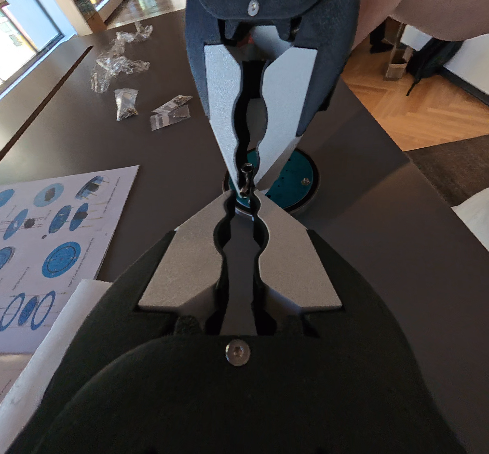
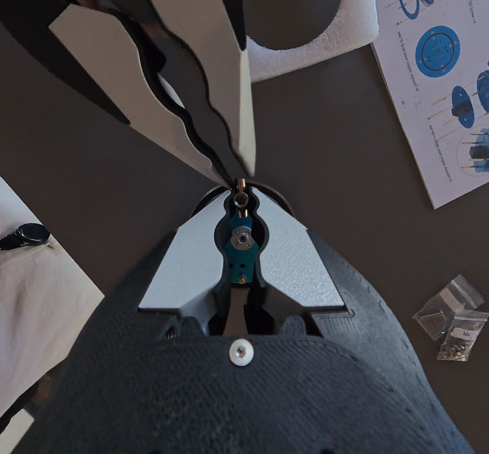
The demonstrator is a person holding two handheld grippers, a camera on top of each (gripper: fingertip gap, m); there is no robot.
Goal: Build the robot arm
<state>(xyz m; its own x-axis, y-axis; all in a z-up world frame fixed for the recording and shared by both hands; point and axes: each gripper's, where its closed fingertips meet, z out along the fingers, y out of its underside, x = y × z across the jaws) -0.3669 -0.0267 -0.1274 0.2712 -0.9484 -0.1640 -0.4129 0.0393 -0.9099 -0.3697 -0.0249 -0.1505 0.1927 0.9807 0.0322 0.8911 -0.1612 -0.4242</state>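
Note:
A small metal standoff (image 1: 247, 177) is pinched where my two grippers meet tip to tip, just above a teal round plate (image 1: 289, 184) on a dark ring base on the brown table. In the left wrist view my left gripper (image 1: 244, 196) is nearly shut at the standoff's lower end, and my right gripper (image 1: 250, 188) comes down from above, shut around it. In the right wrist view the standoff (image 2: 240, 198) sits between my right gripper's tips (image 2: 241, 190), and the left gripper (image 2: 238, 178) closes on its far end. The teal plate (image 2: 239, 259) has a silver hub and one brass standoff (image 2: 241, 279).
A printed sheet of blue diagrams (image 1: 53, 229) (image 2: 436, 71) lies beside a white foam block with a round hole (image 2: 291, 58). Small plastic bags of parts (image 1: 127, 104) (image 2: 455, 317) and crumpled wrap (image 1: 119, 63) lie further off. A black watch (image 2: 29, 235) rests on white cloth. My left and right fingertips are right by each other.

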